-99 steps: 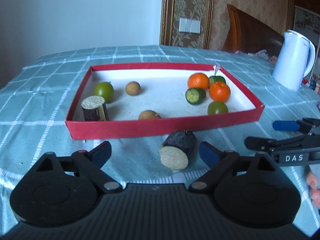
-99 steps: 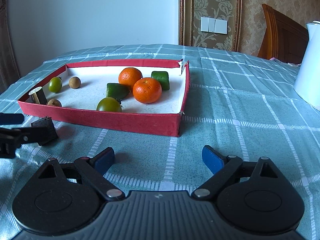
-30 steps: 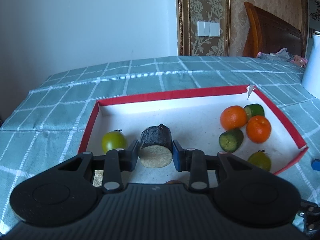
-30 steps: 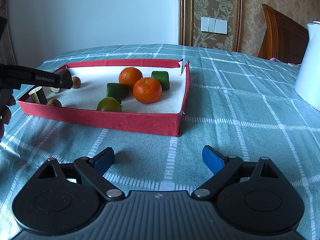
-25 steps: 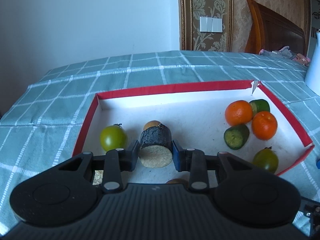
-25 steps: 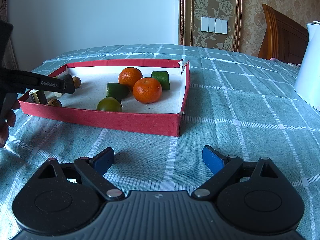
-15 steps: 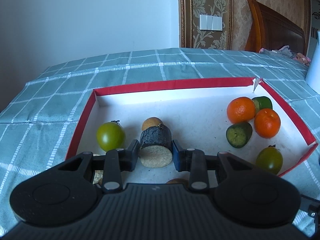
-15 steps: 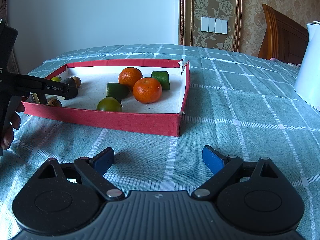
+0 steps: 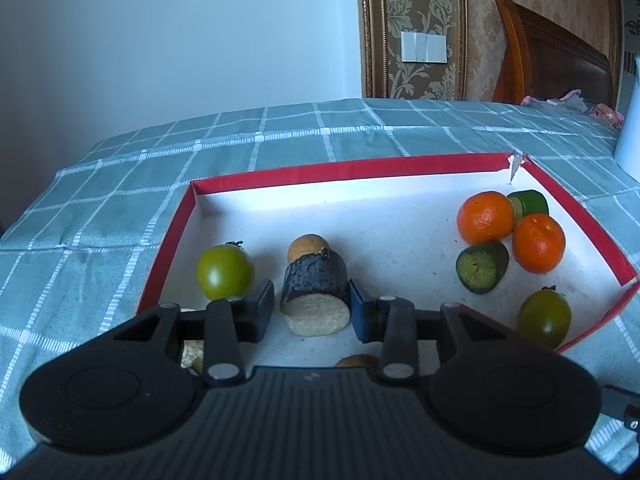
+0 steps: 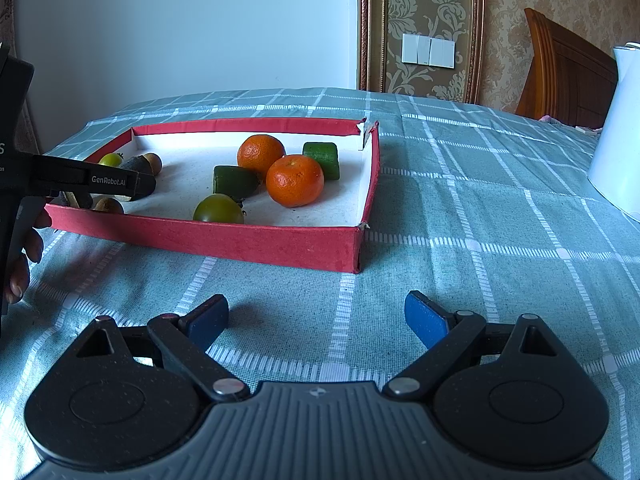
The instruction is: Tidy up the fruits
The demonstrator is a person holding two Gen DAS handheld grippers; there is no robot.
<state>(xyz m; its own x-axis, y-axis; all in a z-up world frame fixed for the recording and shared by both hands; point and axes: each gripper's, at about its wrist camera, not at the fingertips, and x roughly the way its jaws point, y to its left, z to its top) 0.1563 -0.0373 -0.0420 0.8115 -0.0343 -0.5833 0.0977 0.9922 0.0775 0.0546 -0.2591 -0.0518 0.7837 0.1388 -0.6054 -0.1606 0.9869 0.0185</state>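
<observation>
We find the left gripper (image 9: 312,312) reaching over the near wall of the red tray (image 9: 344,171), its jaws opening. The dark cut piece (image 9: 315,294), a short cylinder with black skin and a pale cut face toward the camera, lies on the tray floor between the pads. A narrow gap shows on its left side; on the right the pad stands at the skin, and we cannot tell whether it touches. We judge the piece released, or nearly so.

Close around it: a green tomato (image 9: 225,272) just beside the left finger, a small brown round fruit (image 9: 307,247) directly behind the piece, and another brown fruit (image 9: 357,361) partly hidden under the gripper body. A second pale cut face (image 9: 192,354) shows low at the left, mostly covered.

The tray's right half holds two oranges (image 9: 485,217) (image 9: 538,242), touching each other, two green cut pieces (image 9: 482,266) (image 9: 529,202) against them, and a second green tomato (image 9: 544,319) near the front right corner. The white floor between the two groups is open, as is the strip along the far wall. The far right corner of the wall is torn.

The right gripper (image 10: 316,320) hangs over the checked tablecloth (image 10: 480,208) in front of the tray, jaws wide apart, nothing between them. A white kettle (image 10: 618,132) stands well apart at the right edge.
</observation>
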